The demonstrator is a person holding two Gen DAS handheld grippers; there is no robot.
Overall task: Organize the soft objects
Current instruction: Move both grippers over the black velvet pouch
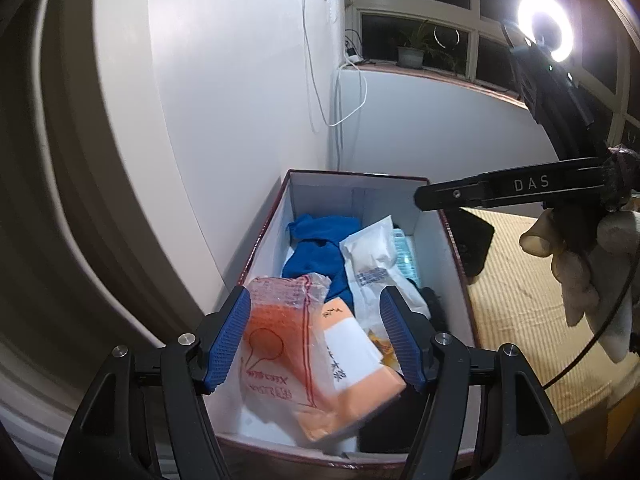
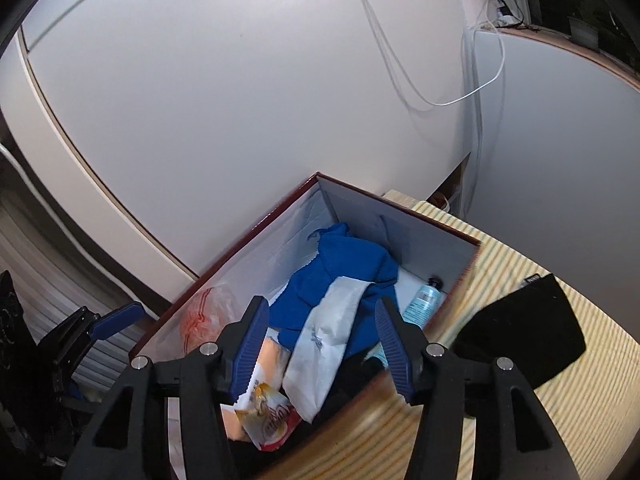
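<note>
Blue-padded left gripper fingers spread, straddling orange packet inside box, not pinching. Right gripper spread over white pouch, blue cloth. Advice: release clear, lift straight, avoid snagging plastic.

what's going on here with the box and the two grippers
A person with a gripper in each hand is packing soft things into an open box. The left gripper is open over an orange-printed plastic bag at the near end. The right gripper is open above a white packet lying on a blue cloth. Neither grips anything.
</note>
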